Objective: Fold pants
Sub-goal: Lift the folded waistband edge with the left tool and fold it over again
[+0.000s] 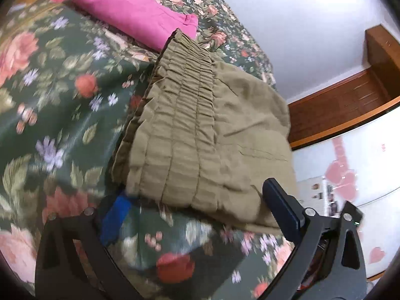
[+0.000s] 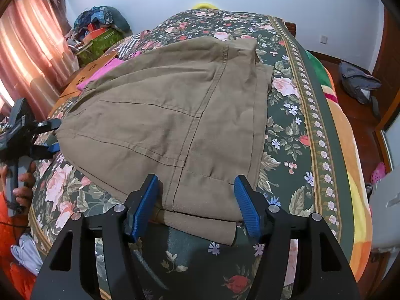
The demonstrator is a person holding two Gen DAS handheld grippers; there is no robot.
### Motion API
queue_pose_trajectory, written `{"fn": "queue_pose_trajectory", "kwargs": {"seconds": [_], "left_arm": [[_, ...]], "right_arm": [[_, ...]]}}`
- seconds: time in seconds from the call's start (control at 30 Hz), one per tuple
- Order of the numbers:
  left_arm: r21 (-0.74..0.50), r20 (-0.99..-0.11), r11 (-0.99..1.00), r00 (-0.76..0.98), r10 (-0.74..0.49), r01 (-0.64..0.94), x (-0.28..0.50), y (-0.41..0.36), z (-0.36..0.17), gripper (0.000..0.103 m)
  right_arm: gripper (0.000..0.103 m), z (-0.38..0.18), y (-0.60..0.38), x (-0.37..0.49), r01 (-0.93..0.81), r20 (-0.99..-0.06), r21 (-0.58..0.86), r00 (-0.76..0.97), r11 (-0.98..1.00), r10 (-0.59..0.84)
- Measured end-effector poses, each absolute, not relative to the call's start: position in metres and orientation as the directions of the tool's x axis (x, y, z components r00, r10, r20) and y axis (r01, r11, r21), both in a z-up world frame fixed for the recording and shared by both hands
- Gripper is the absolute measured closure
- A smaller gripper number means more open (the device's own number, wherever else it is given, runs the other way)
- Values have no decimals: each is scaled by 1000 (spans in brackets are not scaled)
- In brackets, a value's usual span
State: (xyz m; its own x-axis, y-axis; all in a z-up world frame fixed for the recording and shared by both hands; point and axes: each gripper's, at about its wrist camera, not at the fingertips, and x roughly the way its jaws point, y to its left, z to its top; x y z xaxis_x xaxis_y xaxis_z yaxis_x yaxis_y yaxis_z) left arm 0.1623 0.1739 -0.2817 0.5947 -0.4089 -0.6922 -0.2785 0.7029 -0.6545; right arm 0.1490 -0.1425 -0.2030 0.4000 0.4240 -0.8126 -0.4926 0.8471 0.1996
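- Left wrist view: your left gripper (image 1: 197, 215) has its jaws spread wide, nothing between them but floral bedspread (image 1: 57, 105). Its right finger (image 1: 282, 212) lies over the near corner of the khaki pants (image 1: 212, 135) without clamping; the left finger is blurred.
- The pants lie folded on the bed, running from 6 toward 12 o'clock, gathered elastic waistband (image 1: 185, 100) facing you on the left side.
- A pink garment (image 1: 132, 7) sits folded at 11 o'clock, just past the waistband's far end.
- Right wrist view: your right gripper (image 2: 195, 205) has its jaws apart, blue pads (image 2: 143, 207) straddling the near folded edge of the pants (image 2: 175, 105); pads don't press the cloth.
- The pants fill the middle, spread flat over the bedspread (image 2: 295, 130).
- At 9 o'clock, the left gripper (image 2: 53, 135) sits at the pants' left edge, with your hand (image 2: 23, 187) below it.
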Motion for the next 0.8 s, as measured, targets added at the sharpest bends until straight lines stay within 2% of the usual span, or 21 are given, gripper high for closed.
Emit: {"fn": "queue_pose_trajectory", "kwargs": {"seconds": [0.17,0.23,0.37,0.4,0.57,0.8], "left_arm": [[-560,-758,773,560,-333,-298,190,160,-277,4],[-532,-769,794,560,-308,-295,196,157,-274,15],[-506,-769,821,571,-289,-266,204,155,-267,45],[-496,-770,828,575,-278,-263,204,153,-265,48],[-361,-779,904,607,-157,-229,197,138,-245,59],[-247,-756,943,653,-44,-222,173,133,-214,63]], "right_arm": [[44,-204,-143,150,-494,-811,209,395,844,432],[44,-204,-144,150,-495,-810,211,395,843,434],[43,-204,-144,150,-493,-811,210,395,844,432],[43,-204,-143,150,-494,-811,208,395,844,431],[43,-200,-140,150,-498,-821,183,398,848,410],[43,-174,-129,151,-533,-803,151,425,833,418]]}}
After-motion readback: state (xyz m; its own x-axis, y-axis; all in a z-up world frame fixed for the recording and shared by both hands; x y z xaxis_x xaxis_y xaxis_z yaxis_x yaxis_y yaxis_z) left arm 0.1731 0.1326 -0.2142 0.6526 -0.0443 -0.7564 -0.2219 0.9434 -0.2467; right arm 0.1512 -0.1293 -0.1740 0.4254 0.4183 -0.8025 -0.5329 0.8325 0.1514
